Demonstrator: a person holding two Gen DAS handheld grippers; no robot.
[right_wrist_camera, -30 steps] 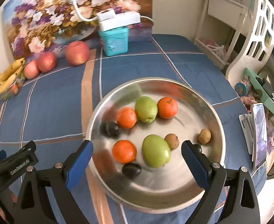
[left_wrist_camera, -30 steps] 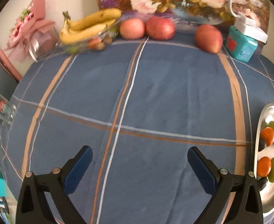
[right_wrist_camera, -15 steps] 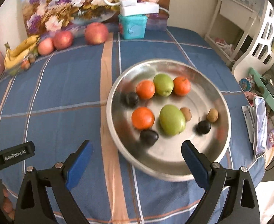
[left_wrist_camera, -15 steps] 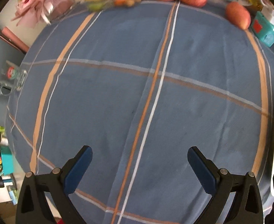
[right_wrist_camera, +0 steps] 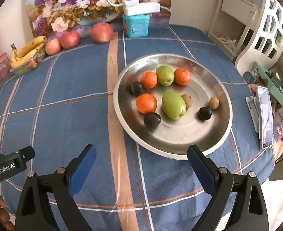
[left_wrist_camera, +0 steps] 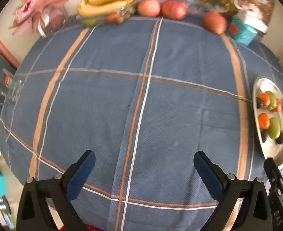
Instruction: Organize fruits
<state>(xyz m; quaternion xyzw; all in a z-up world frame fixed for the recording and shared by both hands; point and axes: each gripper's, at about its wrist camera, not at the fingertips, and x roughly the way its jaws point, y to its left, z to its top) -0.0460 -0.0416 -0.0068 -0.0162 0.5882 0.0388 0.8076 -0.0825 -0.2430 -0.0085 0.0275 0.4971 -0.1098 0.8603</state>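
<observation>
The right hand-held gripper (right_wrist_camera: 140,163) is held spread wide and empty above the table (right_wrist_camera: 64,115), just short of the tray (right_wrist_camera: 214,146) — placed, it seems, for a reach into the fruit. The left hand-held gripper (left_wrist_camera: 144,170) is likewise released, with nothing between its jaws, over bare cloth well apart from the tray. On the tray are gathered oranges (right_wrist_camera: 146,103), green fruits (right_wrist_camera: 173,104), dark plums (right_wrist_camera: 152,120) and small brown ones. Apples (right_wrist_camera: 101,32) and bananas (right_wrist_camera: 27,51) are left along the far edge — probably unsorted. In the left view the tray is cut off and squeezed at the rim, and the far fruit is blurred.
</observation>
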